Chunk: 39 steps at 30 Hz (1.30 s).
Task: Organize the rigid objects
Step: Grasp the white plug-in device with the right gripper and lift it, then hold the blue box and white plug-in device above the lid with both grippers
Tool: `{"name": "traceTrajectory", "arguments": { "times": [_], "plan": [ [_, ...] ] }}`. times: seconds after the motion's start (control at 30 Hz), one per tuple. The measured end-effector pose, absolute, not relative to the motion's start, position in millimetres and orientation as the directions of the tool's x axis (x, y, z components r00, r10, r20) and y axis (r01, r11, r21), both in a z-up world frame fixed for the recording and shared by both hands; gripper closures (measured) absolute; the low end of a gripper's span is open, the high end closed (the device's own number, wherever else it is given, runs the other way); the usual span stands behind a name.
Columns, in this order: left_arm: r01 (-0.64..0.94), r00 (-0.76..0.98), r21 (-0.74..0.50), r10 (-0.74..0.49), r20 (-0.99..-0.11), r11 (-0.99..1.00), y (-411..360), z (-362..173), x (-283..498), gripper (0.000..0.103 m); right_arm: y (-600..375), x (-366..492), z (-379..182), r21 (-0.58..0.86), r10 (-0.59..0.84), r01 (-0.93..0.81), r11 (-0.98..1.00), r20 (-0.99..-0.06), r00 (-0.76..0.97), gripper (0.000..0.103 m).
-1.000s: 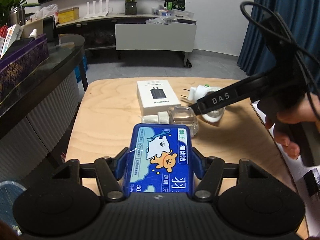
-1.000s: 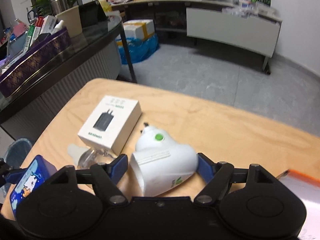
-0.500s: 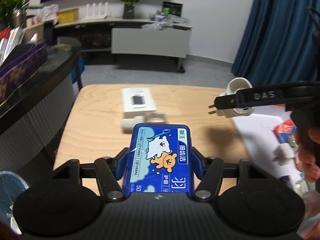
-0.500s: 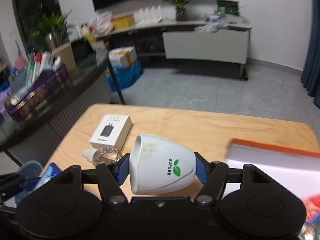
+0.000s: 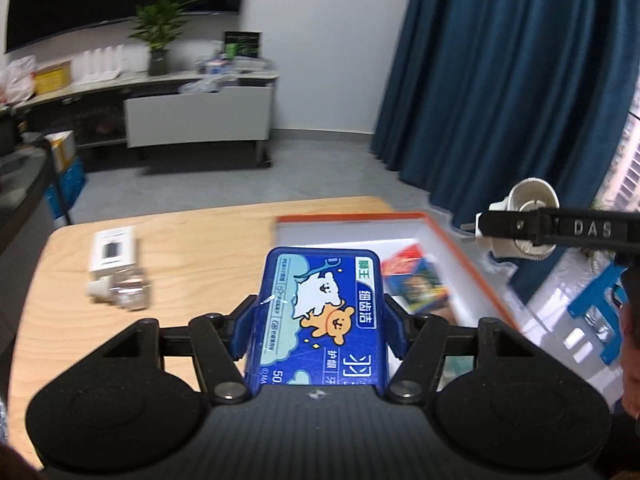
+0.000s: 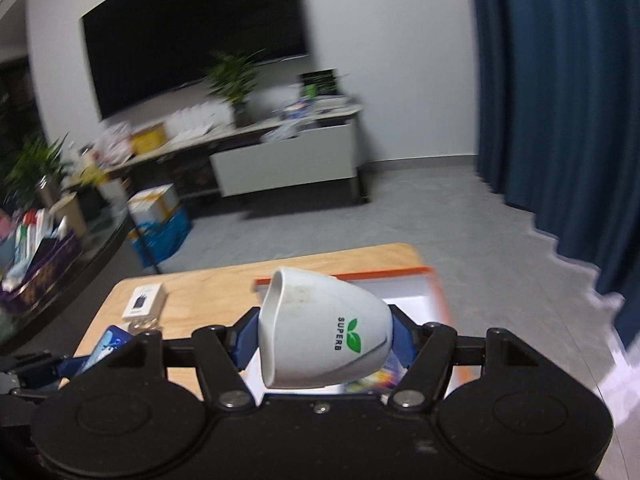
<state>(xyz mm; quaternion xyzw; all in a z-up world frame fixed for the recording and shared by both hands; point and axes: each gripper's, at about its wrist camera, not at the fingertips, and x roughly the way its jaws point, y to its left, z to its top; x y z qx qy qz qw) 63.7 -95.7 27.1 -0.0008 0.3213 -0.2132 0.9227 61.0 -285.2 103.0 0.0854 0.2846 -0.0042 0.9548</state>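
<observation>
The room is dim and evenly lit, with cool daylight glaring in at the window [image 5: 630, 168] on the far right. Both views smear with motion blur: the curtain [image 6: 560, 120], plant [image 6: 234, 76] and small white box [image 5: 112, 250] are soft, while the blue packet [image 5: 320, 316] and white plug-in device [image 6: 324, 328] close in stay sharp. Fisheye bends the edges.

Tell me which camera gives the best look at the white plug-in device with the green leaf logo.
The right wrist view: the white plug-in device fills the centre, clamped between the right gripper jaws, logo readable. The left wrist view shows it only small and partly hidden at the right edge, above the orange-rimmed box.
</observation>
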Motion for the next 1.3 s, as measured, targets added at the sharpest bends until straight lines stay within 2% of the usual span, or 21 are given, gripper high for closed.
{"name": "traceTrajectory", "arguments": {
  "times": [0.27,0.37,0.87,1.3],
  "plan": [
    [0.408,0.676,-0.132,-0.396,-0.621,0.903,-130.6,17.9,47.9,0.039,-301.3,19.1,93.8,0.125,-0.022,0.107,0.986,-0.540,0.842,0.025],
    [0.411,0.674,-0.119,-0.389,-0.628,0.904,-135.7,15.4,47.4,0.039,-306.2,14.0,84.1,0.168,-0.006,0.118,0.979,-0.553,0.833,0.025],
    [0.349,0.692,-0.034,-0.282,-0.664,0.936,-152.5,9.3,51.1,0.039,-299.5,37.2,75.1,0.155,0.029,0.075,0.985,-0.576,0.817,0.025],
    [0.347,0.693,-0.032,-0.280,-0.664,0.937,-162.4,5.3,53.4,0.039,-304.4,49.3,69.2,0.160,0.046,0.058,0.985,-0.575,0.817,0.025]
  ]
}}
